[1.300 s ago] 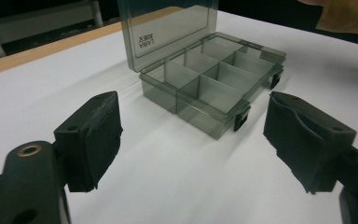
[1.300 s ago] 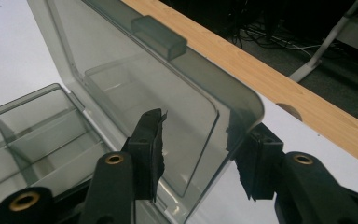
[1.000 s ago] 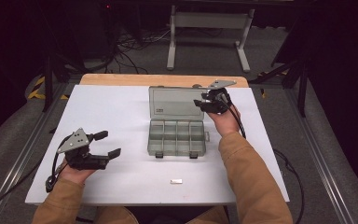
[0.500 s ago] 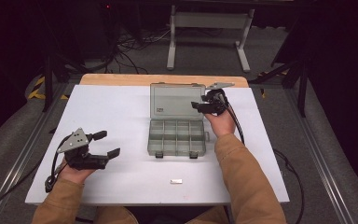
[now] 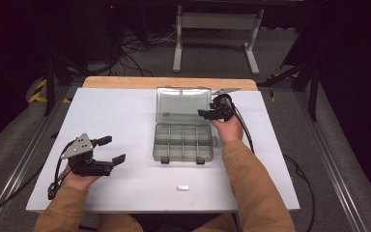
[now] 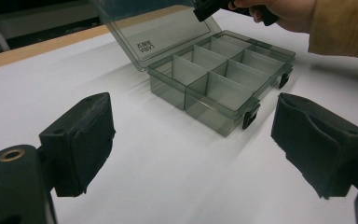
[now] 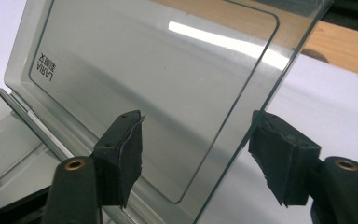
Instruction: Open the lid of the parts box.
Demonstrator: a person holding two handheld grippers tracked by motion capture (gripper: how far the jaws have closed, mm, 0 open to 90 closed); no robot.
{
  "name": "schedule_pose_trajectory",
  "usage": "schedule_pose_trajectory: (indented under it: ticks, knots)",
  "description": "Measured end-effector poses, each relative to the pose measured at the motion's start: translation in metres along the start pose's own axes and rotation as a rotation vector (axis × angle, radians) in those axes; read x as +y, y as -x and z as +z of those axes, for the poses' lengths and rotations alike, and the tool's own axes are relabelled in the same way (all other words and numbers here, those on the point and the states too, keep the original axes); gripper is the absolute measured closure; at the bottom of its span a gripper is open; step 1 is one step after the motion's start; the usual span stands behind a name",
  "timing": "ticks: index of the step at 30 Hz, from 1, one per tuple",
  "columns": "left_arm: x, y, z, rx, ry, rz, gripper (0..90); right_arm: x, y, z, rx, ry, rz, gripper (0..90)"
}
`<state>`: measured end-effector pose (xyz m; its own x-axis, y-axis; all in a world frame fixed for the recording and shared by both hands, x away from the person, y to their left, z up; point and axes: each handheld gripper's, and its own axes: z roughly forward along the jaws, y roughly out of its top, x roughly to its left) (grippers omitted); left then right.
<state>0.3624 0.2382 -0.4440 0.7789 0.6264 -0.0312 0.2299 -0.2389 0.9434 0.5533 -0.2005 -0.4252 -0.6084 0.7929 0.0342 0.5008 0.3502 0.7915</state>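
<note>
A smoke-grey clear compartment box [image 5: 183, 142] stands at the middle of the white table, its lid [image 5: 183, 104] raised and leaning back. My right gripper [image 5: 205, 114] is at the lid's right edge. In the right gripper view that lid [image 7: 158, 79] passes between the jaws, with a gap at each pad [image 7: 128, 154], so nothing is gripped. These jaws have just been opening. My left gripper [image 5: 112, 150] rests at the table's left, open and with nothing in it. In its own view the left gripper [image 6: 191, 140] looks at the box [image 6: 223, 79] and the right hand [image 6: 279, 11].
A small pale flat piece [image 5: 182, 187] lies near the table's front edge, below the box. A wooden strip [image 5: 169, 82] borders the table's far side. Cables and a metal stand [image 5: 217, 29] sit on the floor beyond.
The right hand has come down a little beside the lid and its jaws have spread apart. The left hand and the box have stayed where they were.
</note>
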Motion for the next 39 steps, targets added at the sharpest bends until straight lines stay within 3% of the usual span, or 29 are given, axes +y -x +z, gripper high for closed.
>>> schedule_pose_trajectory:
  ticks: [27,35,39]
  knots:
    - [-0.001,0.001,0.000,-0.008,-0.003,0.006,13.2,-0.011,0.006,0.012,0.028,-0.100,0.041,32.7]
    - [-0.003,0.000,-0.005,-0.005,0.002,0.011,12.5,-0.009,0.006,0.002,0.055,-0.079,0.044,31.6]
    - [-0.007,-0.001,-0.009,-0.005,0.010,-0.001,11.4,-0.003,-0.003,-0.015,0.069,-0.028,-0.003,30.4]
